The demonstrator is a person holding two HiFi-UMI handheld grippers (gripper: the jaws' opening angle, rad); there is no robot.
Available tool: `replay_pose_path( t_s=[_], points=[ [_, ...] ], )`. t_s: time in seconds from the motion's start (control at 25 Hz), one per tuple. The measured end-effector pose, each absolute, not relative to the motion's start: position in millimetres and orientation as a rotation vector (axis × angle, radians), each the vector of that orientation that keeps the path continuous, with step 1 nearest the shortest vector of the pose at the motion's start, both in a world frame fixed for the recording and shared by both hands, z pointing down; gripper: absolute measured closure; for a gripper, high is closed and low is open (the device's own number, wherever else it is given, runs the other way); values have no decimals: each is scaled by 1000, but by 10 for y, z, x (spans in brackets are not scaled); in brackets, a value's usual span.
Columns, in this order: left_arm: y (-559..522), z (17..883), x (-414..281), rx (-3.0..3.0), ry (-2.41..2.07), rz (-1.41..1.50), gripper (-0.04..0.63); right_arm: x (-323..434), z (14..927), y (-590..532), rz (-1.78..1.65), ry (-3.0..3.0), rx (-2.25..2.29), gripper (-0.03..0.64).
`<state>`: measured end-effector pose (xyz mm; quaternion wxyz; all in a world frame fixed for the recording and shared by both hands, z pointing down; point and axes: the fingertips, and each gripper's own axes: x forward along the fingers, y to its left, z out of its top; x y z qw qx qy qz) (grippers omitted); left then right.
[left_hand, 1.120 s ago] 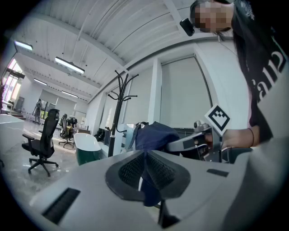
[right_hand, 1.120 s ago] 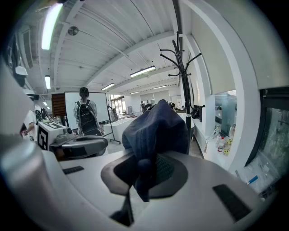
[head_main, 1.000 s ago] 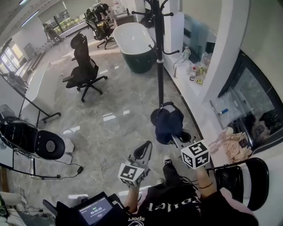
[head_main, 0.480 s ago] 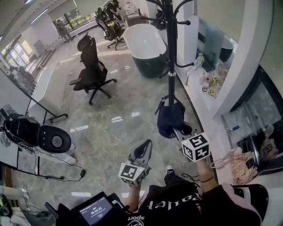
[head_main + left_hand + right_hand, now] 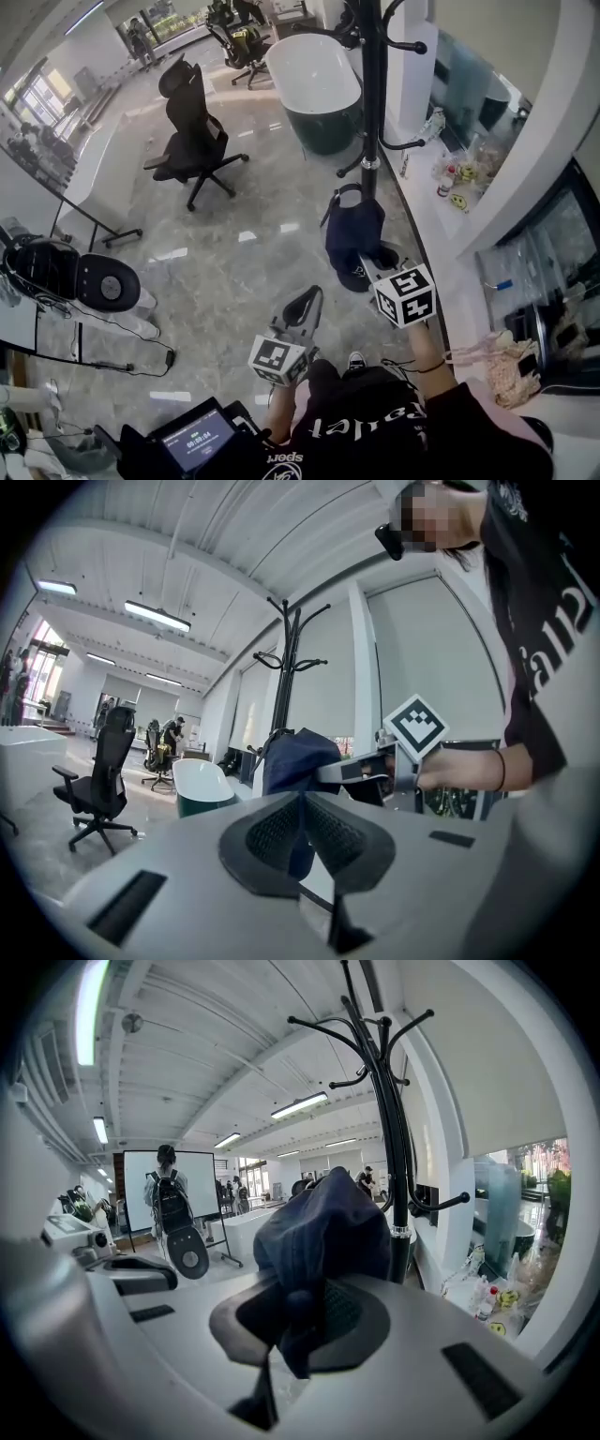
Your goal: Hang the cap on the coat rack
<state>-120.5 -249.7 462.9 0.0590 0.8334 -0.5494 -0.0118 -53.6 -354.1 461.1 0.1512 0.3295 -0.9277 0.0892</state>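
Holding the cap (image 5: 354,239) up ahead of the body, the right gripper (image 5: 368,270) has its jaws nearly together, pinched on a fold of the dark blue cloth. In the right gripper view that fold (image 5: 298,1321) sits squeezed between the pads, and the crown (image 5: 323,1222) bulges up above them.

- Left gripper (image 5: 302,314): at 7 o'clock of the cap, well apart from it. Its jaws are together with nothing between them. The cap is only in the background of its own view (image 5: 295,757).
- Coat rack (image 5: 373,84): dark pole, at 12 o'clock of the cap in the head view. The cap hangs in front of the lower pole, and I cannot tell whether they touch. A curved lower hook (image 5: 405,142) sticks out at 1 o'clock of the cap. More hooks sit higher, near the top edge.
- Office chair (image 5: 192,141) at 10 o'clock and a bathtub (image 5: 319,84) at 11 o'clock, both well clear.

Handling, as a judgement:
- Weight and stiffness: the cap looks light and soft, since the crown slumps round the grip. It will likely swing and fold rather than hold its shape.
- Grip: a pinch on cloth should not slip much, and nothing here is fragile.
- Where to hold: the present hold on an edge seems sound. It leaves the hollow or the back strap loop (image 5: 349,192) free to drop over a hook.
- Risk: a floppy opening may miss the hook tip. The free gripper could spread it if needed.
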Motion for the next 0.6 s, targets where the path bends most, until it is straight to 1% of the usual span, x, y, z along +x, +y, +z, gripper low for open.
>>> replay_pose_path(
  t_s=[0.24,0.6],
  points=[
    [-2906,4624,-1360,2532,-1597,-51,591,-766,4680,-3975,246,-2632,981,572],
    [-3693,4530,-1861,2623,-1467,-32,591,-1033,4887,-4526,323,-2529,1127,572]
  ],
)
